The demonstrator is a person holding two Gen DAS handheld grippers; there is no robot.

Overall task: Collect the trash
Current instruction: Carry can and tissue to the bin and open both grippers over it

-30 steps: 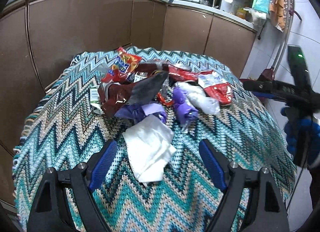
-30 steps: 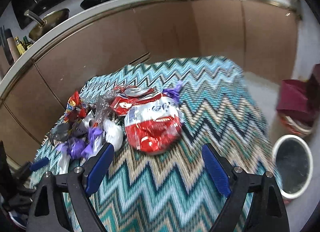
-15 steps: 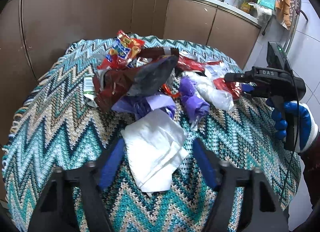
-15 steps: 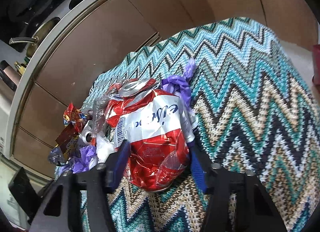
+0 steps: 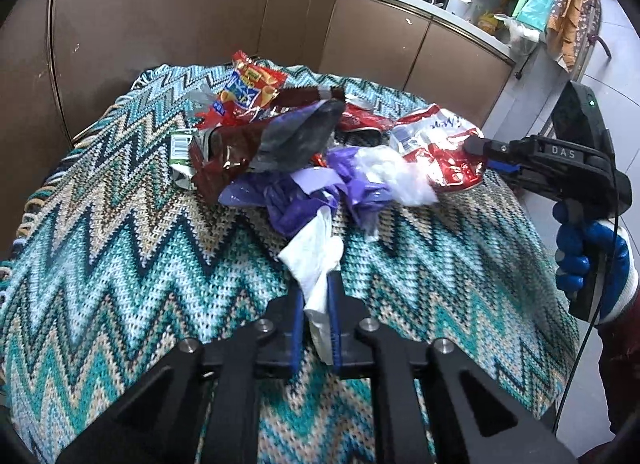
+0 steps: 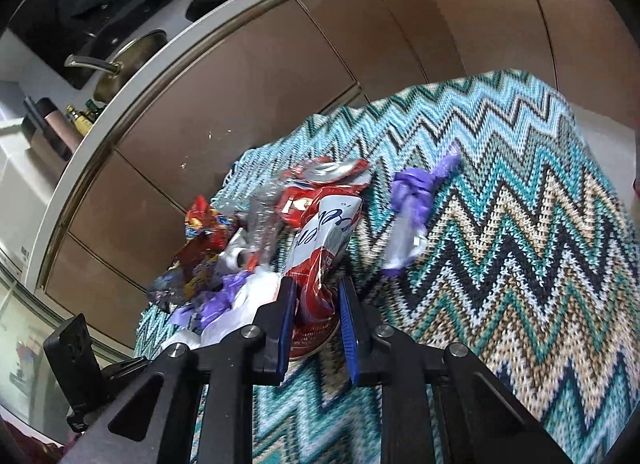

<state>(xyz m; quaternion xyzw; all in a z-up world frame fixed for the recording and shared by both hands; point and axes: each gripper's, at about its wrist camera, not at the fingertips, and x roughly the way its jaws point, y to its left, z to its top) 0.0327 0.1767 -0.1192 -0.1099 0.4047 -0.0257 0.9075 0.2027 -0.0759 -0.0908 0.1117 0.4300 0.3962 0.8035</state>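
Both jaws have just closed: left gripper (image 5: 316, 304) pinches the tissue (image 5: 316, 256), right gripper (image 6: 316, 304) the red bag (image 6: 320, 264). Next, lift both off the desk (image 5: 120, 264).

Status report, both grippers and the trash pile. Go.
Left gripper jaws just closed on white tissue. Right gripper jaws just closed on red-and-white wrapper. Rest of pile on zigzag cloth. Nothing blocking.
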